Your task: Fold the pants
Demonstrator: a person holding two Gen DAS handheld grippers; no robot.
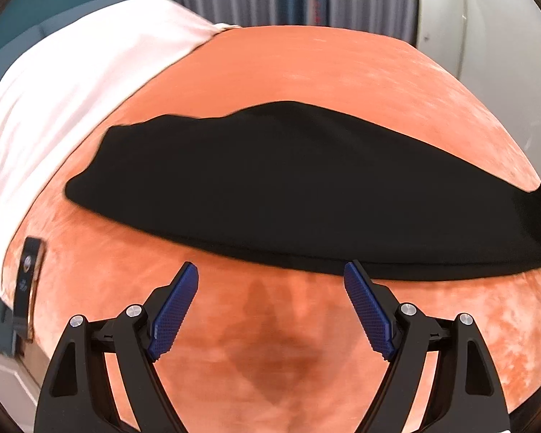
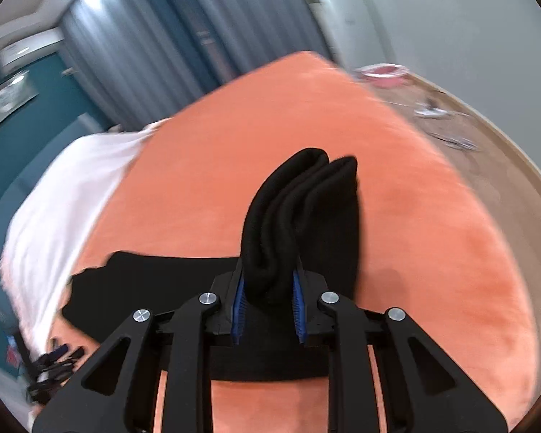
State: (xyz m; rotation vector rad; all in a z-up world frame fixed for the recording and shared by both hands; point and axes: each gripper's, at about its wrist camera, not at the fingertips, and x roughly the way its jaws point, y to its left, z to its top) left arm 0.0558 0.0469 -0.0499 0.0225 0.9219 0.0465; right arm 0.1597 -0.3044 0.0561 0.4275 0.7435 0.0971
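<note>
Right wrist view: right hand-held gripper clamped on a bunched end of the black pants, lifted off the orange bed cover. Left wrist view: left hand-held gripper wide apart, empty, near the pants' near edge. Fold likely just starting. Next: carry held end over, lay flat on the rest.

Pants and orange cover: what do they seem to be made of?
Pants: soft, thick matte black knit, perhaps cotton jersey; they bunch in rounded folds without shine. Orange cover: plush, velvet-like pile, probably synthetic; its nap shows mottled light and dark patches.
</note>
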